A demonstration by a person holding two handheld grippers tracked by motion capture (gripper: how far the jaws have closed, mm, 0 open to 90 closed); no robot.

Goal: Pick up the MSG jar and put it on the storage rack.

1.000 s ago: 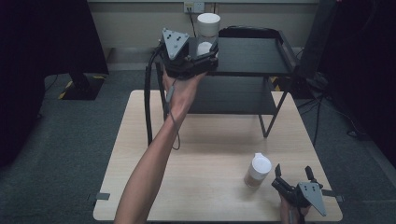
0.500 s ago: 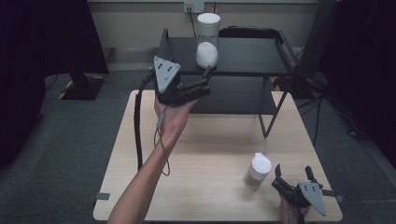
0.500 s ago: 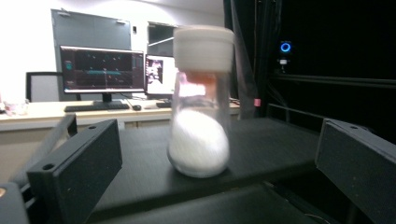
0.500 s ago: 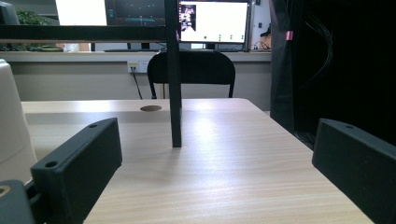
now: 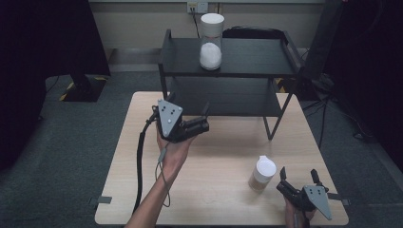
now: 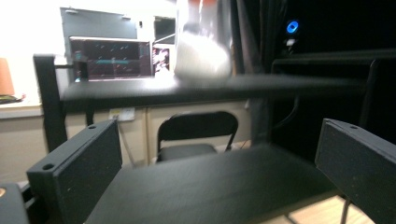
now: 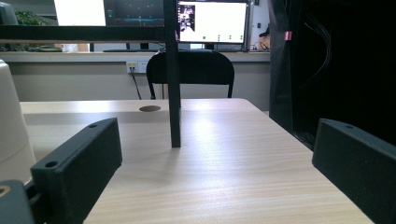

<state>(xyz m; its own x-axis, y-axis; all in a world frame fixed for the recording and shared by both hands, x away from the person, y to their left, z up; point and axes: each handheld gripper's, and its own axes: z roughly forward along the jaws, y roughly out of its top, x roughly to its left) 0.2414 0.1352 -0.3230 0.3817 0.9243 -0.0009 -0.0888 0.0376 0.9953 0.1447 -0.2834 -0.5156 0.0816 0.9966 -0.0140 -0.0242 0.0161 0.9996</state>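
A tall clear jar point(image 5: 211, 42) with a white lid and white powder in its lower half stands upright on the top board of a black two-level shelf point(image 5: 247, 59). In the left gripper view the jar point(image 6: 201, 51) is blurred, above and beyond the jaws. My left gripper point(image 5: 205, 116) hangs open and empty over the table, level with the shelf's lower board point(image 6: 210, 186). A small tan jar with a white cap point(image 5: 263, 173) stands on the table at the front right. Just right of it my right gripper point(image 5: 298, 176) rests open; the cap's side point(image 7: 11, 130) is at the left edge.
The shelf stands at the back of a light wooden table point(image 5: 218, 190). One thin black shelf leg point(image 7: 173, 93) rises ahead of the right gripper. A black folding chair point(image 7: 189, 70) and monitors sit behind the table. The left gripper's cable point(image 5: 140, 156) trails down the table's left side.
My left gripper has let go of the tall jar on the top shelf and drawn back and down towards the person. The right gripper and small jar have stayed put.
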